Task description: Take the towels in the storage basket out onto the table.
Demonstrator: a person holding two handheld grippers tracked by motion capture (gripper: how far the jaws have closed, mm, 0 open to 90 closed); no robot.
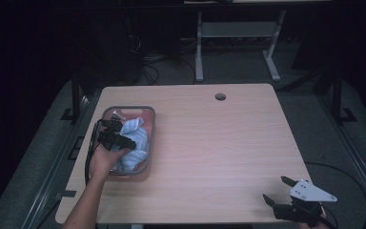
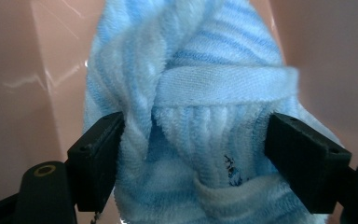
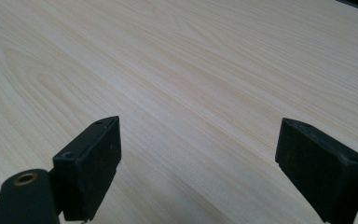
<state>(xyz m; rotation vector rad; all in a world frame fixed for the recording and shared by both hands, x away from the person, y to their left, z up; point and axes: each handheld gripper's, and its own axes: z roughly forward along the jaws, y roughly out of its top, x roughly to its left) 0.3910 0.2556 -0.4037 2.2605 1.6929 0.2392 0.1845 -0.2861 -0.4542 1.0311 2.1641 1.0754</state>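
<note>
Blue striped towel [image 2: 200, 107] in bin [image 1: 150, 125], small unreadable blue mark | left gripper [image 2: 193, 163] fingers spread, flanking towel | right gripper [image 1: 280, 187] fingers spread, over desk [image 1: 219, 143], well apart from bin

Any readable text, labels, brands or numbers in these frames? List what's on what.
No text can be read.
The light blue striped towel carries a small dark blue mark between the open jaws of the left claw; too small and blurred to tell if it is lettering.
Nothing printed on the clear bin, the wooden table or the right claw.
</note>
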